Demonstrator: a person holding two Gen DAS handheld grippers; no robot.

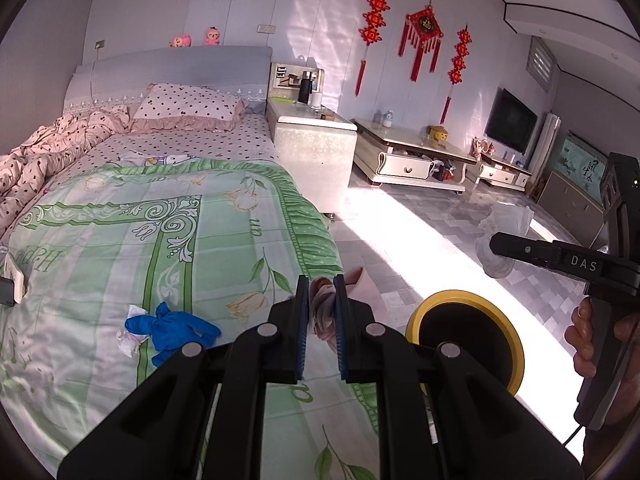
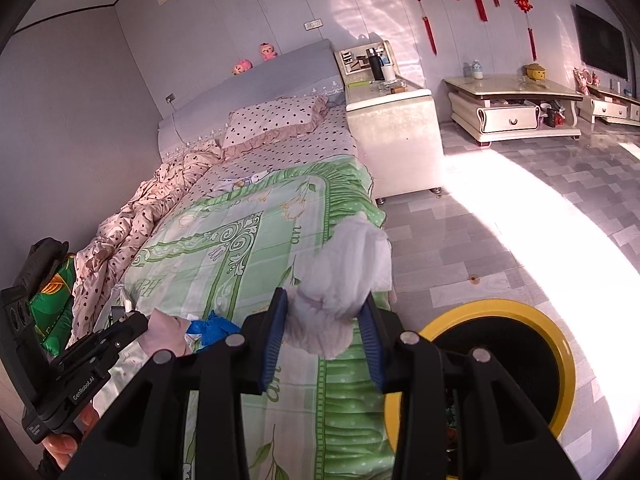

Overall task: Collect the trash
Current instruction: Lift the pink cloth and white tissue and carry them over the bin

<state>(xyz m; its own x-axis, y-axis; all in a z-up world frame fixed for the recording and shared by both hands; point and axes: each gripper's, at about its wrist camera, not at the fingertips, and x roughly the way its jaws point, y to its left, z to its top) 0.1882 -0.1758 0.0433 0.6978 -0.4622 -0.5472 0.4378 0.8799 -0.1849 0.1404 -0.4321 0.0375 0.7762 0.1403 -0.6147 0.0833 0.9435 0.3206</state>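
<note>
My left gripper is shut on a pinkish crumpled wrapper, held over the bed's right edge. My right gripper is shut on a bulky white crumpled wad, also over that edge. A yellow-rimmed black bin stands on the floor right of the bed, just right of both grippers; the same bin shows in the left wrist view. On the green quilt lie a blue glove and a small white scrap. In the left wrist view the right gripper reaches in from the right with the white wad.
A white nightstand stands beside the bed's head, and a low cream table lies beyond it. A green packet lies at the bed's far left. Sunlit tiled floor spreads right of the bed. A hand holds the right gripper's handle.
</note>
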